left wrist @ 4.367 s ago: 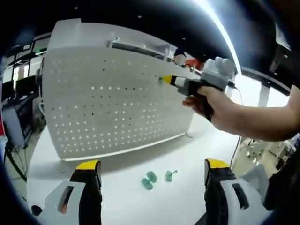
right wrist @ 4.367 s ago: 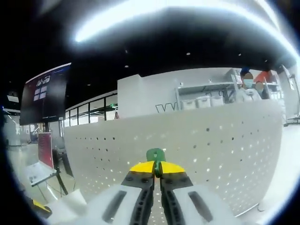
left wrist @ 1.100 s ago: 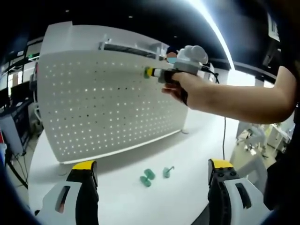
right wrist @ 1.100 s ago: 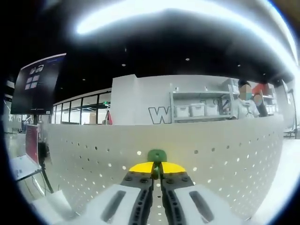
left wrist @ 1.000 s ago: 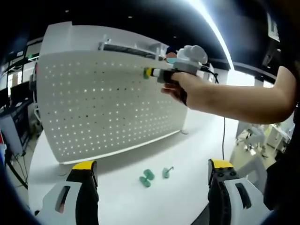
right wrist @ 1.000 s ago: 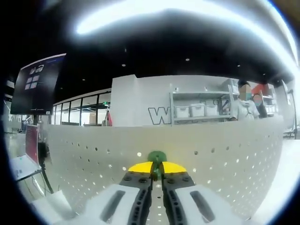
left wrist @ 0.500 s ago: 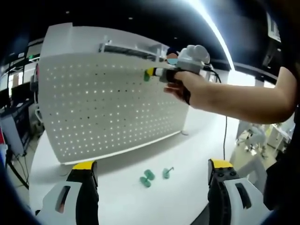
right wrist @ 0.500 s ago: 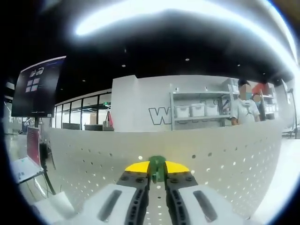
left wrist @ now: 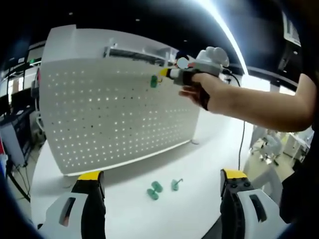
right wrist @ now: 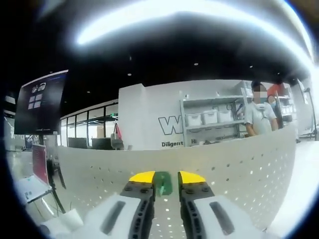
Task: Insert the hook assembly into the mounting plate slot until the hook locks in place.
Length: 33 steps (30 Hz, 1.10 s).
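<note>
In the left gripper view a white pegboard [left wrist: 114, 109] stands upright on a white desk [left wrist: 199, 174], its face dotted with rows of small holes. High on the board, toward its right end, a green hook [left wrist: 154, 82] sits against the holes. Just beside the hook, to its right, is the right tool [left wrist: 163, 73], held in a person's hand [left wrist: 202, 92] whose bare forearm reaches in from the right edge. Its yellow tips point at the board and stand a little clear of the hook, not clamped on it.

The right gripper view looks along that same tool [right wrist: 166, 178]. Its two yellow-tipped jaws stand apart with a narrow gap between them, and through the gap the green hook [right wrist: 163, 183] shows blurred against the pegboard [right wrist: 239, 179]. The jaws do not press on it (the hook appears to sit on the board by itself, though the blur hides how it is seated). Beyond the board's top edge are a shelf with white boxes [right wrist: 209, 118] and a person in a white shirt [right wrist: 258, 117].

The left tool [left wrist: 162, 175] rises from the bottom of its own view with both yellow-tipped jaws spread wide and nothing between them. On the desk ahead of it, in front of the board, lie two more green hooks [left wrist: 154, 189] close together, one lying a little apart to the right of the other.
</note>
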### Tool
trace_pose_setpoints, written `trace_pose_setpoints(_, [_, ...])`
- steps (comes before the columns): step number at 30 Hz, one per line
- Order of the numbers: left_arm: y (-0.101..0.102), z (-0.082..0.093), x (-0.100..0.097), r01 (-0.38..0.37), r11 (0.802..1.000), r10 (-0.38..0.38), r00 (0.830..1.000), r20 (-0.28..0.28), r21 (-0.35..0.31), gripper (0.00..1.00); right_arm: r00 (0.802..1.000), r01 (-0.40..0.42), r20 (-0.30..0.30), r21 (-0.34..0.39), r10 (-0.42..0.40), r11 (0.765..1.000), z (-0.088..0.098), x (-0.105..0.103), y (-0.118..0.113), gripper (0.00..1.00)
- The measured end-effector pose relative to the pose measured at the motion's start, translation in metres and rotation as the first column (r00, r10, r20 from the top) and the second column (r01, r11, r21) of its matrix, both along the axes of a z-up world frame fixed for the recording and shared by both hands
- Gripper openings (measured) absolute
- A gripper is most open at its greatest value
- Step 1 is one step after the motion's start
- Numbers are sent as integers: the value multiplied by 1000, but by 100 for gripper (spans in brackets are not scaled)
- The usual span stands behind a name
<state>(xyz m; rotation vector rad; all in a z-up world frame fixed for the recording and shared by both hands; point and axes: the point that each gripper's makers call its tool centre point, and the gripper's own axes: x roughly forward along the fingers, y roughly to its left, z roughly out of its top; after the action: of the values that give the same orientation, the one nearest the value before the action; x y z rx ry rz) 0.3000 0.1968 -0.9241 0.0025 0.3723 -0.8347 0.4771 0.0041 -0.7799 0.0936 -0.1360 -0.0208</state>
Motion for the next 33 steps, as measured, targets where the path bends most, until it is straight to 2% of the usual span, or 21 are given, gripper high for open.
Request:
trace_pose_setpoints(5, [2, 4, -1, -9, 1000, 9, 1000, 2, -17, 97, 1000, -22, 7, -11, 22, 1000, 2, -8, 7, 15])
trace_pose_setpoints(12, [7, 3, -5, -21, 1000, 21, 1000, -1, -11, 97, 998, -57, 9, 27, 57, 998, 3, -20, 6, 19])
trace_pose_setpoints(16, [9, 3, -6, -25, 1000, 25, 1000, 0, -10, 97, 997, -68, -22, 12, 68, 998, -8, -28, 1, 21])
trace_pose_setpoints(25, [13, 4, -9, -31, 999, 31, 1000, 5, -8, 97, 989, -101, -107, -31, 97, 994, -42, -60, -8, 24])
trace_pose_setpoints(33, [19, -4, -13, -47, 999, 47, 999, -9, 3, 96, 977, -134, -175, -41, 125, 990, -71, -90, -11, 27])
